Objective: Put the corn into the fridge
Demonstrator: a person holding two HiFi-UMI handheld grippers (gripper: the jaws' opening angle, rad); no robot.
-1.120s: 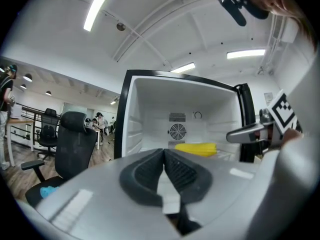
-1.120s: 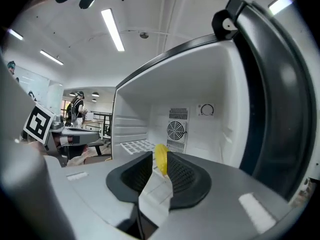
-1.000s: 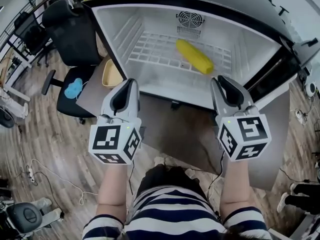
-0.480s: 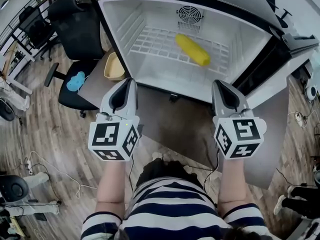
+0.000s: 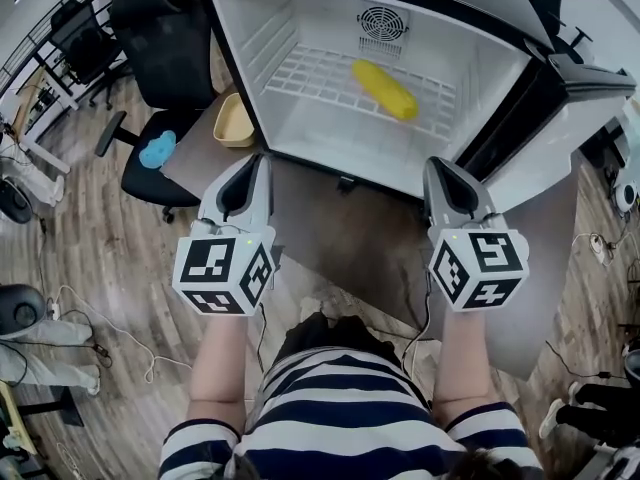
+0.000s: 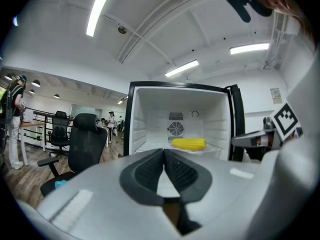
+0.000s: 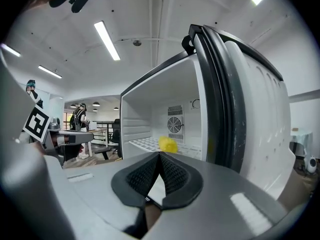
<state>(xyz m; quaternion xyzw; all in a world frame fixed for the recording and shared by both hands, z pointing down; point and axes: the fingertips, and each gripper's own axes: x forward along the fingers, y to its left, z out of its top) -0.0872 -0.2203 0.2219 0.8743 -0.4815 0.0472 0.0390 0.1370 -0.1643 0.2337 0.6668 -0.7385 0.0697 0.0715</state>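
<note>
A yellow corn cob (image 5: 385, 89) lies on the white wire shelf inside the open fridge (image 5: 250, 38), below the rear fan. Both grippers are held side by side in front of the fridge, outside it and short of the corn. My left gripper (image 5: 259, 162) is shut with nothing between its pads. My right gripper (image 5: 438, 164) is likewise shut and empty. The left gripper view shows the corn (image 6: 188, 144) straight beyond the closed left gripper (image 6: 164, 152). In the right gripper view the corn (image 7: 168, 144) shows end-on past the closed right gripper (image 7: 159, 155).
The fridge door (image 5: 565, 118) stands swung open at the right, close beside my right gripper. A black office chair (image 5: 160, 58) with a blue item (image 5: 157, 151) on its seat is at the left, next to a beige basin (image 5: 235, 123). Cables lie on the wooden floor.
Both grippers have drawn back a little from the fridge opening. The corn stays on the shelf.
</note>
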